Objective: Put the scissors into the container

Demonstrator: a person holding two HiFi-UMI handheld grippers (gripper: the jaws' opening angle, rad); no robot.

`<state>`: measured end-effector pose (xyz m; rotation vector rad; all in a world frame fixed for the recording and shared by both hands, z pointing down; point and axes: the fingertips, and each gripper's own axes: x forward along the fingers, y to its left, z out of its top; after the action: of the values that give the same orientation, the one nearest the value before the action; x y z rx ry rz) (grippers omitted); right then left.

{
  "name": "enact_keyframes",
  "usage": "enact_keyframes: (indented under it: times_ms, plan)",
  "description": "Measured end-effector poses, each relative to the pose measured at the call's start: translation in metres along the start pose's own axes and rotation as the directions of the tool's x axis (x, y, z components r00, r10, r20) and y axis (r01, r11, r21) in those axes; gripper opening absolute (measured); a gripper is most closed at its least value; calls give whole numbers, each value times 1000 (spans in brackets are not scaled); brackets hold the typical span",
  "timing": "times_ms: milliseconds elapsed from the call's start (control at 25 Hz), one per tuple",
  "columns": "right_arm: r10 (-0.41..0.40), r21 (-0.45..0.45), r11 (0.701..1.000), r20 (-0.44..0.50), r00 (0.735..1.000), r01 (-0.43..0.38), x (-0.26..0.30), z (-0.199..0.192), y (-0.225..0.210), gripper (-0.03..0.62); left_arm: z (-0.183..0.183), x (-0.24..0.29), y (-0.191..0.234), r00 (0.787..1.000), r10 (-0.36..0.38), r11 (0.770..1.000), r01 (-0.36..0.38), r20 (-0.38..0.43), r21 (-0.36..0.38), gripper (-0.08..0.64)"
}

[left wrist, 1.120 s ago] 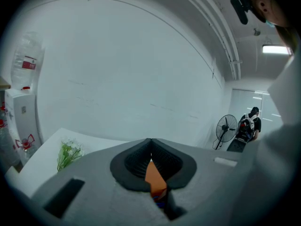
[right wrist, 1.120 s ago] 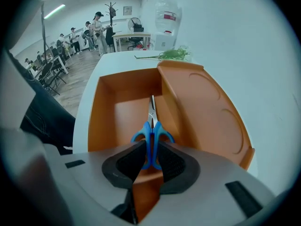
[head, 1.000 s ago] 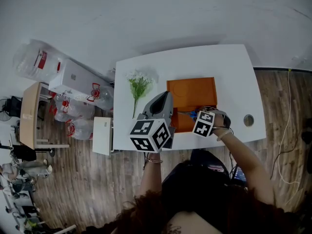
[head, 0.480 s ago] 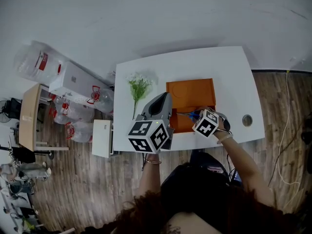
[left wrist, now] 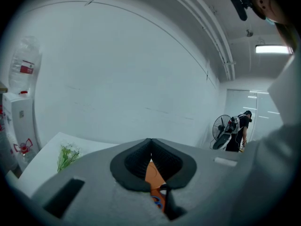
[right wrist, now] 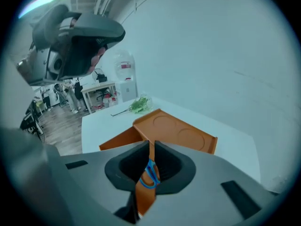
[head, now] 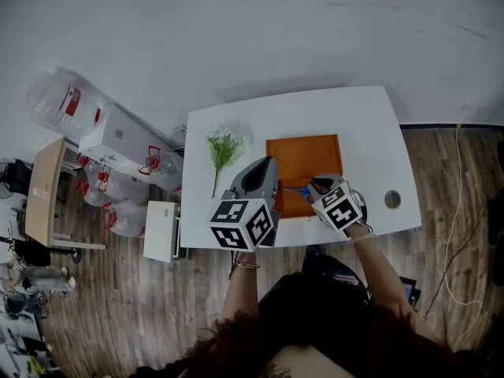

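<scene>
An orange container (head: pixel 303 157) lies in the middle of the white table (head: pixel 370 132). My right gripper (head: pixel 315 187) hovers over the container's near edge, shut on the blue-handled scissors (head: pixel 304 189). In the right gripper view the blue handles (right wrist: pixel 150 173) sit between the closed jaws of the right gripper (right wrist: pixel 151 145), with the orange container (right wrist: pixel 176 134) beyond. My left gripper (head: pixel 271 162) is held at the container's left side, shut and empty. In the left gripper view the left gripper (left wrist: pixel 150 142) has its jaws meeting, and a slice of orange container (left wrist: pixel 151 172) shows below them.
A sprig of white flowers (head: pixel 223 143) lies left of the container. A round cable hole (head: pixel 392 200) sits in the table's right part. Boxes and water bottles (head: pixel 118 136) and a small white stand (head: pixel 161 230) are on the floor at the left.
My right gripper has turned and shifted slightly right along the container's near edge, still holding the scissors. The left gripper has hardly moved.
</scene>
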<state>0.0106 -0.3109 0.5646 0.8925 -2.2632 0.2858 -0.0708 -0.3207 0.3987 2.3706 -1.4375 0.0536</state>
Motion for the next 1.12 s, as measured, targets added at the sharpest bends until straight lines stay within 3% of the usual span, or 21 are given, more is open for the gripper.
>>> enact_keyframes:
  times_ms: [440,880,1120]
  plan:
    - [-87,118,991,198,976,65,-58,38,-4,3,5,-16,-23,999,-32,998,31,30,46,15]
    - [-179,167,978,366,913,125,-116,66,9,-2,8,-44,-44,996,-75,995,71,48,71,15]
    - [-249,195,964,451,857,178,-146,74,14,-2,7,-60,-54,994,-92,993,88,55,74,15]
